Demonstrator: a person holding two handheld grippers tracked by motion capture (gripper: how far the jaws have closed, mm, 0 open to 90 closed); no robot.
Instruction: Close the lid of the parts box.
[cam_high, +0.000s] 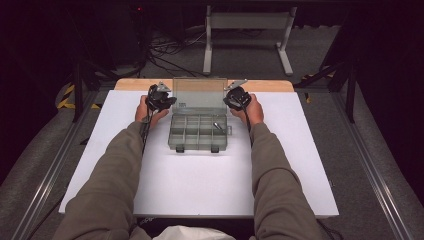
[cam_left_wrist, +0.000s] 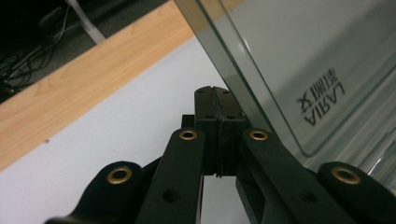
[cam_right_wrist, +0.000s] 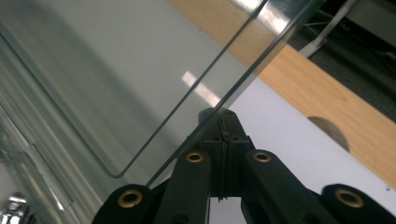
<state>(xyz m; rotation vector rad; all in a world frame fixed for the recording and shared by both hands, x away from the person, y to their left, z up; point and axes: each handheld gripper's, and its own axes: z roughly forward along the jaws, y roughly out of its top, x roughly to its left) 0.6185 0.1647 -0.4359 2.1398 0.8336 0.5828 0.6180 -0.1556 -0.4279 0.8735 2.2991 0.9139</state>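
So the clear lid (cam_high: 199, 93) stands upright between both tongs, left tongs (cam_left_wrist: 218, 123) and right tongs (cam_right_wrist: 223, 135) pressed together with nothing held, one at each side edge, equally near.

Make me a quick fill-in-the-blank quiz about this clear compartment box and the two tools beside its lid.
1. The clear plastic compartment box has its hinged lid standing ____.
2. The left tool has its jaws ____.
3. A small metal part lies in a compartment on the box's ____ side in the high view.
4. The box rests on a ____ table top.

Missing words: open; shut; right; white
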